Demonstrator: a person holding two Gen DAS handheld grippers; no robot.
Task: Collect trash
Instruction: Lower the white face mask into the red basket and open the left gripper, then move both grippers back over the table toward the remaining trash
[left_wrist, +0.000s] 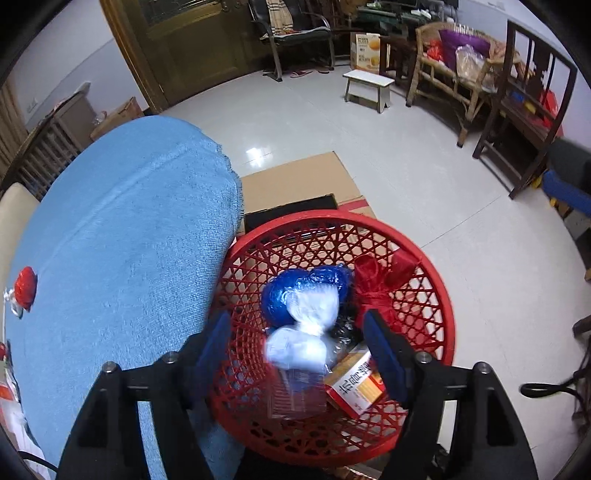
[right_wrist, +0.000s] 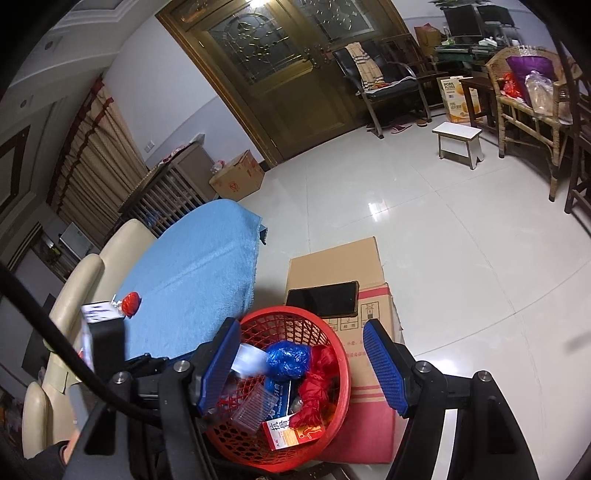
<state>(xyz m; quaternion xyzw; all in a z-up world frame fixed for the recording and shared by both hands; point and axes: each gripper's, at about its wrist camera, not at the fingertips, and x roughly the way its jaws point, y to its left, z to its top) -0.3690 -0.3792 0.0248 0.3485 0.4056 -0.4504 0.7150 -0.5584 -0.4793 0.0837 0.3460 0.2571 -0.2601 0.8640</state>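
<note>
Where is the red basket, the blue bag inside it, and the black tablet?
red basket (left_wrist: 439, 280): left wrist view, on its right rim.
blue bag (right_wrist: 286, 358): right wrist view, middle of the crumpled ball.
black tablet (right_wrist: 322, 297): right wrist view, centre of its dark screen.

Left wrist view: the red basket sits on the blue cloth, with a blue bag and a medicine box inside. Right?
Not quite. The red basket sits on a cardboard box beside the blue cloth, as the right wrist view shows. The blue bag and medicine box are inside.

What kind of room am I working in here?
Most likely a home living room: wooden double doors with glass panels, a rattan armchair, a small white stool on tiled floor, and a red trash basket beside a blue-covered table.
</note>
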